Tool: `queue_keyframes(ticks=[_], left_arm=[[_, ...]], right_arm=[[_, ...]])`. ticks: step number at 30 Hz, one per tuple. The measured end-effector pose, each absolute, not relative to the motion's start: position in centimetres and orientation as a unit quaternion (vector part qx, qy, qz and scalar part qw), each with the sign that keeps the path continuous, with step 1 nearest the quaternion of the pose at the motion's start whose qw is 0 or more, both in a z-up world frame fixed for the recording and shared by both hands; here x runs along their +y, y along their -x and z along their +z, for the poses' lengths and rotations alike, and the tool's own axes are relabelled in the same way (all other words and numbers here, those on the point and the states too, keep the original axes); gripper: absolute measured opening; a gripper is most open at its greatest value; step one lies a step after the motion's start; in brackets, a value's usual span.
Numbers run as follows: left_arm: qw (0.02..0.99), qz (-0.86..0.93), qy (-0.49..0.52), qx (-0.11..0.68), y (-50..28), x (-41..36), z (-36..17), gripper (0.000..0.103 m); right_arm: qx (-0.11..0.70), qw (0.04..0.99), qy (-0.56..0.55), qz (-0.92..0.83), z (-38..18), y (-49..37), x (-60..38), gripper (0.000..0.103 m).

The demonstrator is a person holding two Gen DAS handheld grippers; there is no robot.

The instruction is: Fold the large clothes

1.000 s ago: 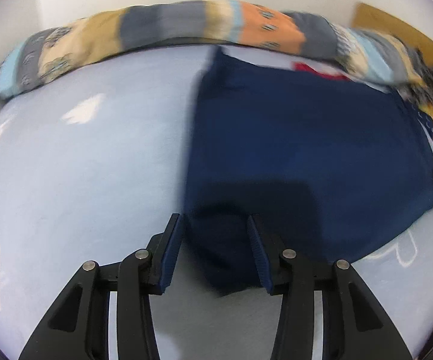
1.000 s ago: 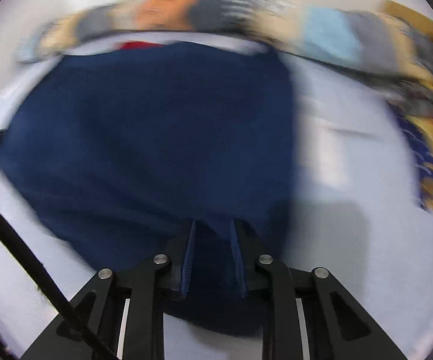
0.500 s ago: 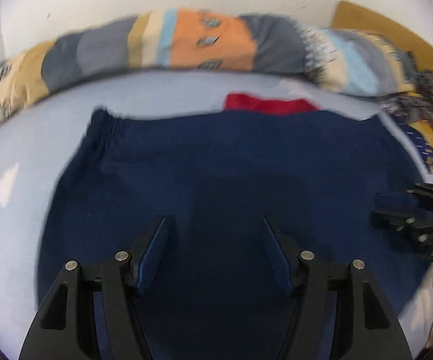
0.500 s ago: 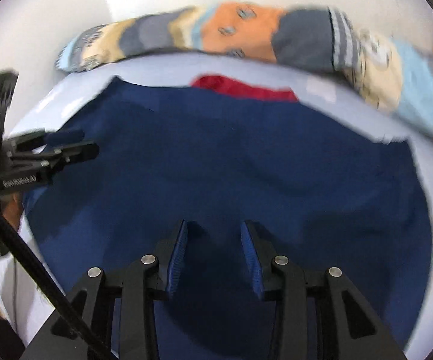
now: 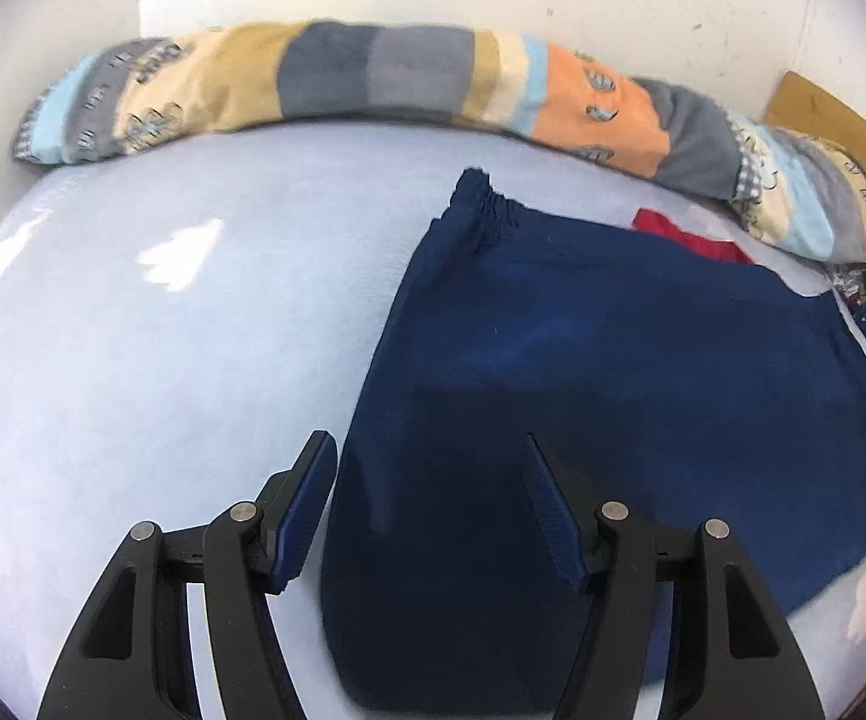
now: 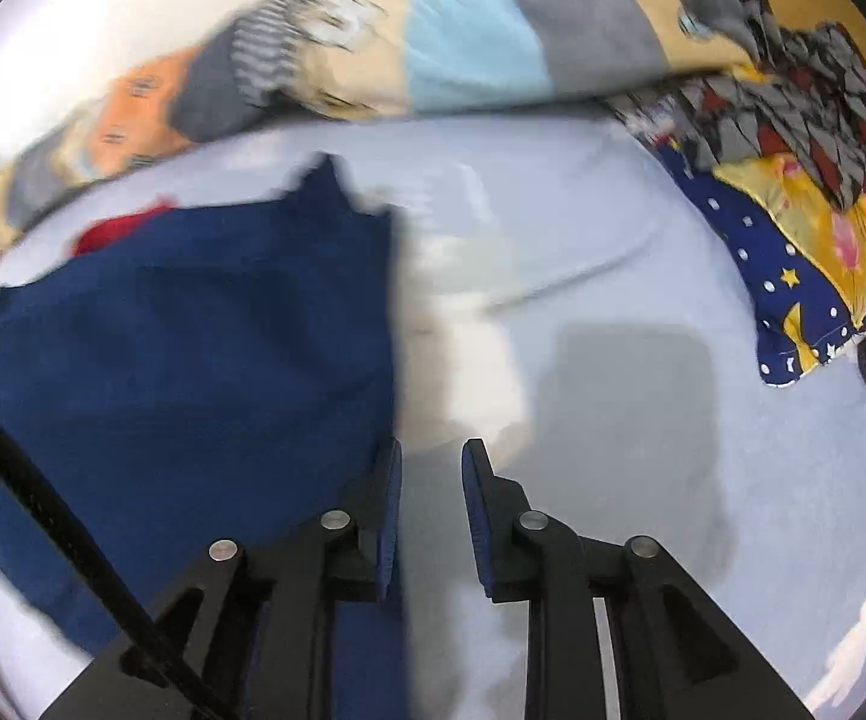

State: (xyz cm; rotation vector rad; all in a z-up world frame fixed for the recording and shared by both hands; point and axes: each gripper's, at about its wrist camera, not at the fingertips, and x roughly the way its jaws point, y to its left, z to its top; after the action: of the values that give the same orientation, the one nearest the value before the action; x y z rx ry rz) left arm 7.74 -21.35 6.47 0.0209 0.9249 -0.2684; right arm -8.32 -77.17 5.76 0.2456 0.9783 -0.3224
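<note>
The navy garment [image 5: 613,390] lies flat on the pale bed sheet [image 5: 163,360], elastic waistband at twelve o'clock. The left claw [image 5: 427,504] is spread and empty over its left edge. The right claw [image 6: 430,510], closing, seems empty through the blur. Pinch matching corners squarely before folding

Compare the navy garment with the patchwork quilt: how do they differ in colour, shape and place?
The navy garment is one plain dark blue; the patchwork quilt has orange, grey, beige and light blue blocks. The garment lies flat and spread; the quilt is bunched into a long roll. The garment lies in the middle of the pale sheet; the quilt runs along the far edge by the wall. Both are cloth resting on the sheet.
</note>
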Motion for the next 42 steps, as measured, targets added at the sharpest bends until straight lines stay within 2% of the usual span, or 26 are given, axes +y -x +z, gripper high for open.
queue_keyframes(ticks=[1, 3, 4, 8, 9, 10, 17, 22, 25, 29, 31, 34, 36, 42], left_arm=[[0.888, -0.131, 0.001, 0.441, -6.5, -21.2, 7.1, 0.064], [0.885, -0.126, 0.032, 0.447, -4.8, -20.9, 7.1, 0.072], [0.881, -0.120, 0.036, 0.457, -4.4, -21.0, 6.8, 0.072], [0.854, -0.084, 0.007, 0.513, -2.0, -21.6, 3.1, 0.073], [0.849, -0.071, 0.000, 0.523, -1.3, -21.4, 2.2, 0.079], [0.847, -0.071, 0.009, 0.526, -0.9, -21.1, 2.0, 0.079], [0.863, -0.020, 0.057, 0.502, 1.8, -17.9, 5.1, 0.079], [0.883, -0.049, 0.026, 0.465, 3.9, -21.7, 7.8, 0.079], [0.877, -0.075, 0.004, 0.475, 4.9, -24.4, 7.6, 0.081], [0.858, -0.092, -0.027, 0.504, 3.8, -27.5, 6.2, 0.081], [0.866, -0.080, -0.035, 0.492, 3.5, -27.7, 6.5, 0.081], [0.885, -0.073, -0.049, 0.458, 3.3, -28.8, 7.8, 0.081], [0.893, -0.068, -0.056, 0.441, 3.2, -29.6, 8.5, 0.081], [0.915, -0.084, -0.059, 0.389, 4.0, -30.9, 10.8, 0.081]], right_arm=[[0.462, 0.867, -0.112, -0.150, 6.4, 9.0, -75.9, 0.025], [0.463, 0.872, -0.117, -0.107, 7.4, 9.9, -72.9, 0.041], [0.467, 0.871, -0.124, -0.087, 7.3, 10.1, -71.5, 0.050], [0.524, 0.839, -0.133, -0.059, 3.9, 10.5, -66.7, 0.051], [0.536, 0.832, -0.131, -0.065, 3.1, 10.7, -66.5, 0.051], [0.537, 0.830, -0.134, -0.069, 2.6, 10.9, -66.6, 0.051], [0.510, 0.827, -0.157, -0.175, 4.7, 15.1, -69.0, 0.052], [0.483, 0.836, -0.248, -0.085, 5.1, 15.3, -65.9, 0.061], [0.493, 0.810, -0.313, -0.051, 3.1, 15.2, -65.6, 0.061], [0.529, 0.797, -0.276, -0.093, 1.7, 14.1, -66.3, 0.061], [0.514, 0.808, -0.277, -0.080, 2.9, 14.1, -66.0, 0.061], [0.467, 0.804, -0.366, -0.036, 4.0, 14.1, -66.1, 0.071], [0.456, 0.798, -0.394, -0.033, 4.2, 13.6, -66.1, 0.071], [0.454, 0.804, -0.382, -0.028, 4.5, 13.1, -65.7, 0.071]])
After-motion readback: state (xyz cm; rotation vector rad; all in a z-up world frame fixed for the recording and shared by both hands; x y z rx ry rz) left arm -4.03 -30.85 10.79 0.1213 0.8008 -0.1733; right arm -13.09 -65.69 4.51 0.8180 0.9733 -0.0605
